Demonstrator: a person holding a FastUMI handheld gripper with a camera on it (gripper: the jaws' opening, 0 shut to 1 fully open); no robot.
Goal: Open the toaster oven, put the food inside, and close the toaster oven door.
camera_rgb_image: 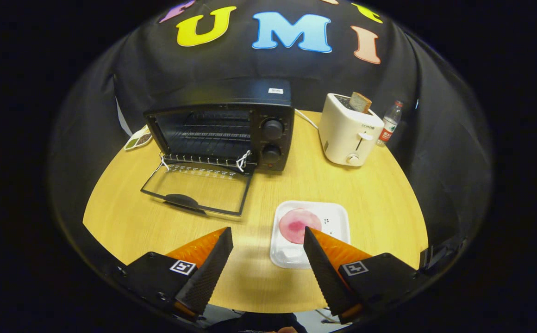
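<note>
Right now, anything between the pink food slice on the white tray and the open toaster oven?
Nothing visible. The round pink food slice lies on the white square tray beside the open gripper's right finger; bare wooden table leads to the black toaster oven, its glass door folded down.

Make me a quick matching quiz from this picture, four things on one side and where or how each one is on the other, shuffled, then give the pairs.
1. toaster oven door
2. pink food
3. bread slice
4. claw

A. standing in the white toaster
B. open, holding nothing
C. folded down flat onto the table
D. lying on the white tray

Pairs: 1-C, 2-D, 3-A, 4-B
</note>
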